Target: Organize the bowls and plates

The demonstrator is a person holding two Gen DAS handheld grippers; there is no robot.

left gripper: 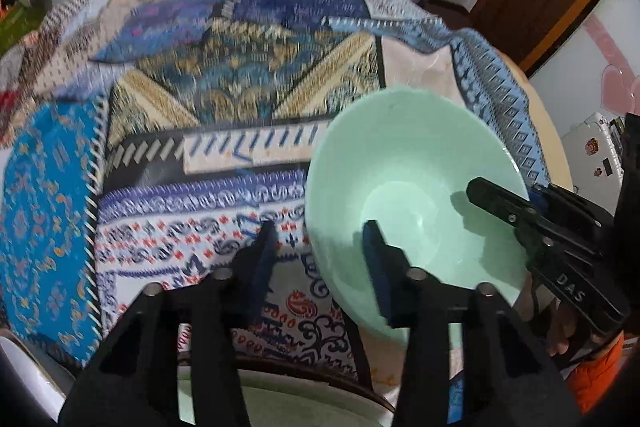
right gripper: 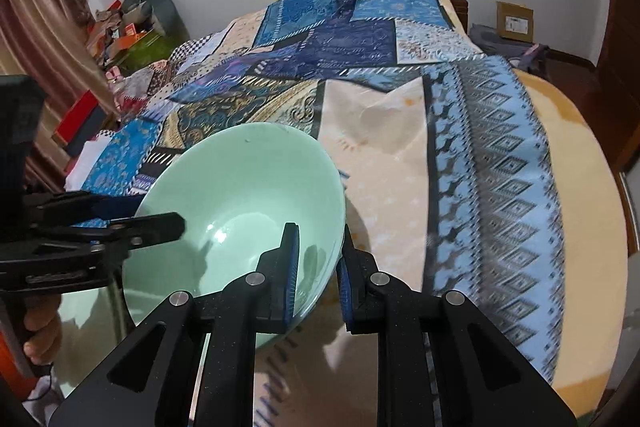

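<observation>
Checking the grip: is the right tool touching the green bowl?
Touching. The right wrist view shows the right tool with its pads clamped on the green bowl rim.

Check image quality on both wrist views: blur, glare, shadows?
Left wrist: patterned cloth smeared by motion blur, green bowl fairly sharp, gripper shadows inside it. Right wrist: sharper overall, small glare spots on the bowl's floor, mild blur on the cloth at right. Both: strong fisheye bending, dark corners.

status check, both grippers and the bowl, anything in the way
Right gripper shut on green bowl rim. Left gripper straddling opposite rim, not yet clamped. Bowl tilted over patterned cloth. Nothing in the way.
</observation>
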